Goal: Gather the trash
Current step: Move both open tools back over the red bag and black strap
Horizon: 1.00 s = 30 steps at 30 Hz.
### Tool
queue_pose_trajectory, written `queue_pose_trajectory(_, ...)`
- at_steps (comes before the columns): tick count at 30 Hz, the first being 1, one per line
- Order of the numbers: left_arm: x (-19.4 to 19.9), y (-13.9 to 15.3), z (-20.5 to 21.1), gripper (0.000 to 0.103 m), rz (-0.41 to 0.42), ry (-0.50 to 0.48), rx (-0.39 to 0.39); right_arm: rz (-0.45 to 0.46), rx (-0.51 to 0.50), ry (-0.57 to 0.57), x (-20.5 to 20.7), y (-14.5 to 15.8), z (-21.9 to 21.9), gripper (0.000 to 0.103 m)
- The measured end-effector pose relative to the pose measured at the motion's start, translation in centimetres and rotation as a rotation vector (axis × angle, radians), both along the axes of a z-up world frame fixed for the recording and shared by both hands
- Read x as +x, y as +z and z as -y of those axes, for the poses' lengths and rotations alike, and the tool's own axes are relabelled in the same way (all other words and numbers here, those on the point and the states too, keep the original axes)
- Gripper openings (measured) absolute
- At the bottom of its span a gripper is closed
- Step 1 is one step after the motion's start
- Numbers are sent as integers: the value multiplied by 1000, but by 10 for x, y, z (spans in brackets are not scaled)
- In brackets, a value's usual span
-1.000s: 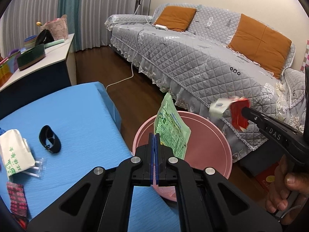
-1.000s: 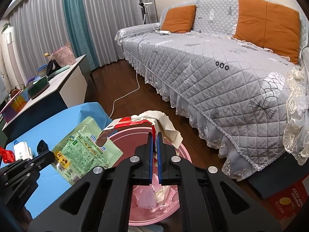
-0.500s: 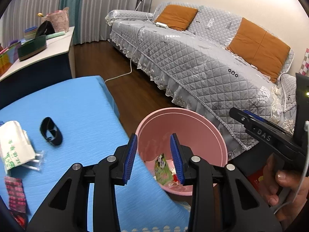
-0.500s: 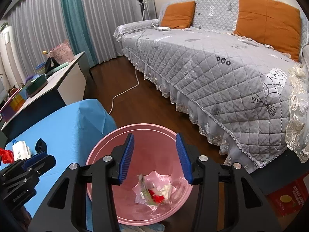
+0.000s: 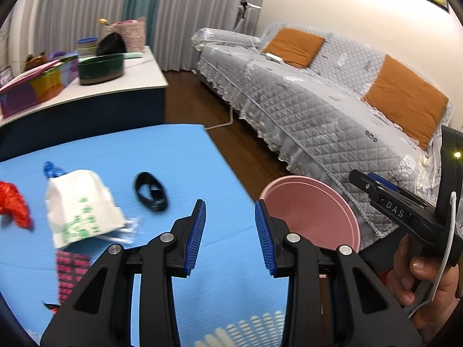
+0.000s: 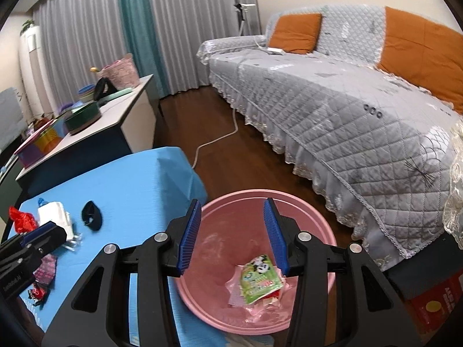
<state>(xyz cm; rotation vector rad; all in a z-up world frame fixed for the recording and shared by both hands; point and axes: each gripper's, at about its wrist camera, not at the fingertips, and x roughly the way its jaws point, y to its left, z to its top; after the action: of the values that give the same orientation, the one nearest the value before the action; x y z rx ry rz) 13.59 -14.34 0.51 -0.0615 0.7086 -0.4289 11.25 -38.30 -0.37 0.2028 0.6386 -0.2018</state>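
A pink bin (image 6: 315, 225) stands on the floor beside the blue table (image 6: 130, 179). A green wrapper (image 6: 259, 279) lies in it on other scraps. My right gripper (image 6: 233, 232) is open and empty above the bin. My left gripper (image 5: 230, 235) is open and empty over the table's right edge, with the bin (image 5: 312, 211) to its right. On the table lie a white packet (image 5: 82, 205), a black band (image 5: 151, 191), a red wrapper (image 5: 14, 205) and a pink-patterned packet (image 5: 71, 271). The right gripper also shows in the left wrist view (image 5: 376, 188).
A grey quilted sofa (image 6: 347, 101) with orange cushions runs along the right. A white-topped cabinet (image 6: 95, 121) with boxes and a green tin stands behind the table. A white cable (image 6: 220, 136) lies on the wooden floor. A red box (image 6: 437, 300) sits by the sofa.
Both grippers opened and dropped the green wrapper and the red and white scraps into the bin. The left gripper has since swung left toward the table.
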Motion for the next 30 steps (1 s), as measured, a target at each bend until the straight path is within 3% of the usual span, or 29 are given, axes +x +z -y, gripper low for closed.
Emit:
queue_pose_trajectory(16,6,-1,-101,35,-4,195,-52,15,-39,147,21,11,-90,46)
queue_pose_trajectory(30,26,-11,-183,35,-17,396,-51,10,-51,325,56,-5,-168,43)
